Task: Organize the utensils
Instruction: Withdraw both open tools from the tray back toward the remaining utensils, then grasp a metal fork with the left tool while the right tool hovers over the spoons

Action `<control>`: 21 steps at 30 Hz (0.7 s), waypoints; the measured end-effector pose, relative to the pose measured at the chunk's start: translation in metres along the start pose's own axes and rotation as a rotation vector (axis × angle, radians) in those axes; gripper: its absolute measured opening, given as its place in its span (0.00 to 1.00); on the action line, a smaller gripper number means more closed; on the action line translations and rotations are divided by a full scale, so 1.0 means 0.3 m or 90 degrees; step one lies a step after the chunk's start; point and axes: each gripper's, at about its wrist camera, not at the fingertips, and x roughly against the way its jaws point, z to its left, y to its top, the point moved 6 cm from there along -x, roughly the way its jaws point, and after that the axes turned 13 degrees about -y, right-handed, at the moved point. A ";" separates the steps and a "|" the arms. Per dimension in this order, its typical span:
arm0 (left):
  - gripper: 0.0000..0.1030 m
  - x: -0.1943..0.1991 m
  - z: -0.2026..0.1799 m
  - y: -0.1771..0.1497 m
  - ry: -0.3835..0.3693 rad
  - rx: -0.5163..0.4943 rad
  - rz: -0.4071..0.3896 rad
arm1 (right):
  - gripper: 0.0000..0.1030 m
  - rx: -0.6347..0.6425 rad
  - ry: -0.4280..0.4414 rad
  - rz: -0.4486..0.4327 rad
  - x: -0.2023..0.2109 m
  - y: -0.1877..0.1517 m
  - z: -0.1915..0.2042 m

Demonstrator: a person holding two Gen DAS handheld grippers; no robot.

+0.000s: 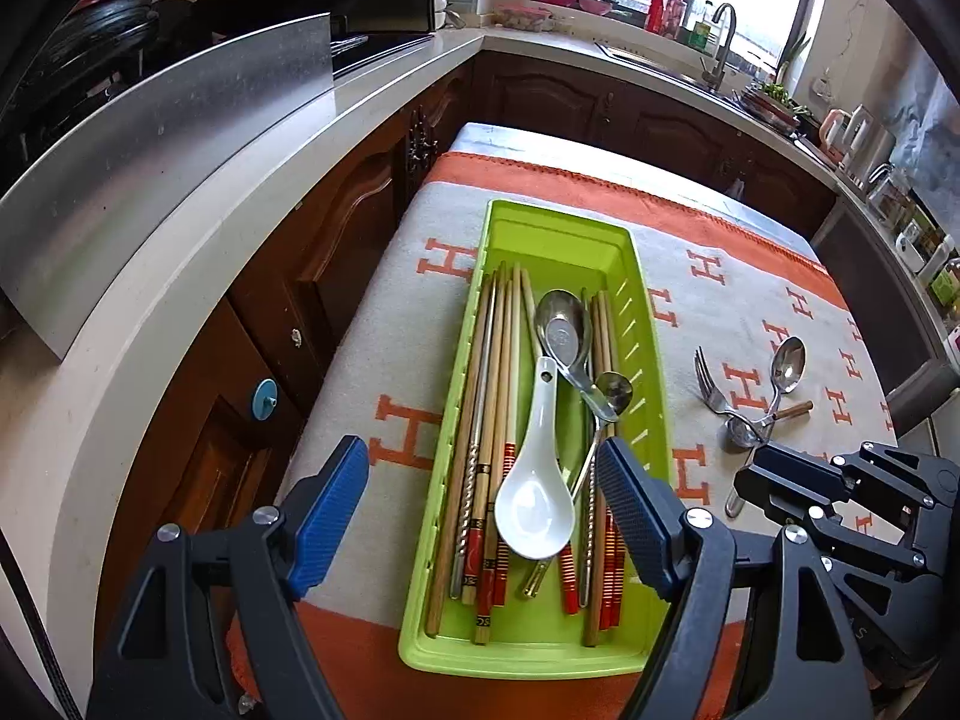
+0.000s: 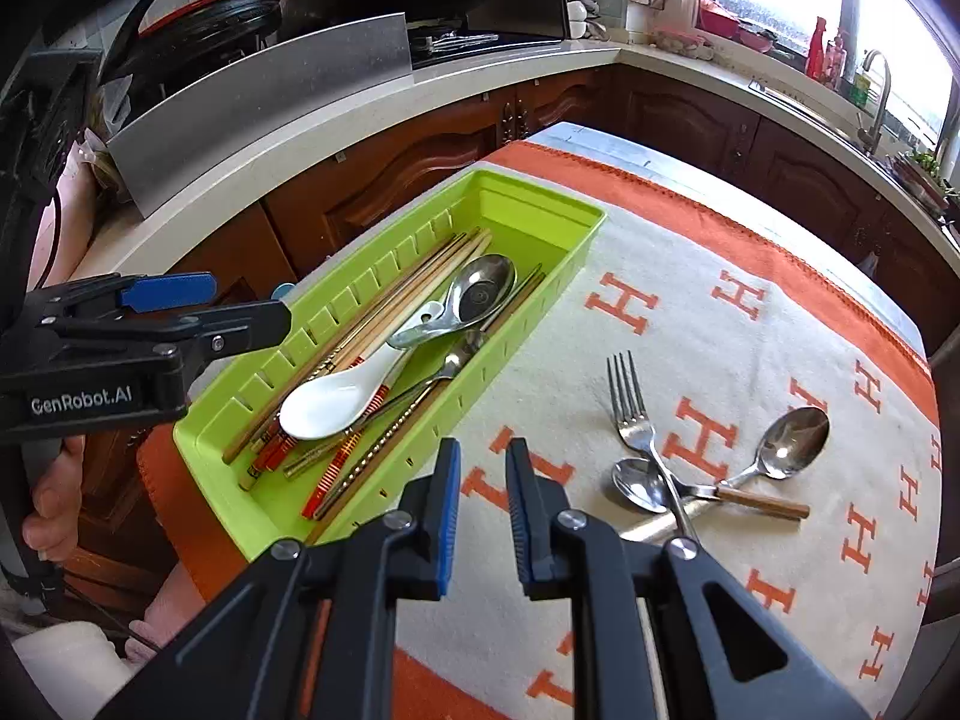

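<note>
A green tray (image 1: 558,222) (image 2: 540,192) lies on the orange-and-grey cloth. It holds several chopsticks (image 1: 489,372) (image 2: 414,276), a white ceramic spoon (image 1: 531,510) (image 2: 324,402) and a large metal spoon (image 1: 561,324) (image 2: 483,294). To its right on the cloth, a fork (image 1: 711,387) (image 2: 630,414) lies crossed with a wooden-handled spoon (image 1: 787,363) (image 2: 792,441) and a smaller spoon (image 1: 741,432) (image 2: 639,483). My left gripper (image 1: 480,447) (image 2: 249,306) hangs wide open over the tray's near end, holding nothing. My right gripper (image 2: 483,450) (image 1: 756,480) hovers between tray and fork, jaws slightly apart and empty.
A white counter (image 1: 258,192) with dark wood cabinets runs along the left and back. The sink and tap (image 1: 723,42) are at the far right. The table's edges drop off on the left and far sides. A person's hand (image 2: 54,504) grips the left tool.
</note>
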 end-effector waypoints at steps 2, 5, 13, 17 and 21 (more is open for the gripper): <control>0.75 0.001 -0.030 0.001 -0.005 -0.012 0.002 | 0.15 -0.016 -0.001 -0.005 0.023 -0.020 -0.032; 0.75 0.000 -0.085 0.001 -0.013 -0.031 0.007 | 0.15 -0.049 -0.008 -0.011 0.049 -0.045 -0.094; 0.75 -0.038 -0.248 -0.005 -0.046 -0.077 0.034 | 0.15 -0.151 -0.030 -0.006 0.065 -0.125 -0.294; 0.75 -0.083 -0.322 -0.006 -0.074 -0.079 0.059 | 0.15 -0.190 -0.030 0.000 0.058 -0.169 -0.374; 0.75 -0.138 -0.391 -0.004 -0.099 -0.078 0.083 | 0.15 -0.221 -0.025 0.006 0.042 -0.202 -0.430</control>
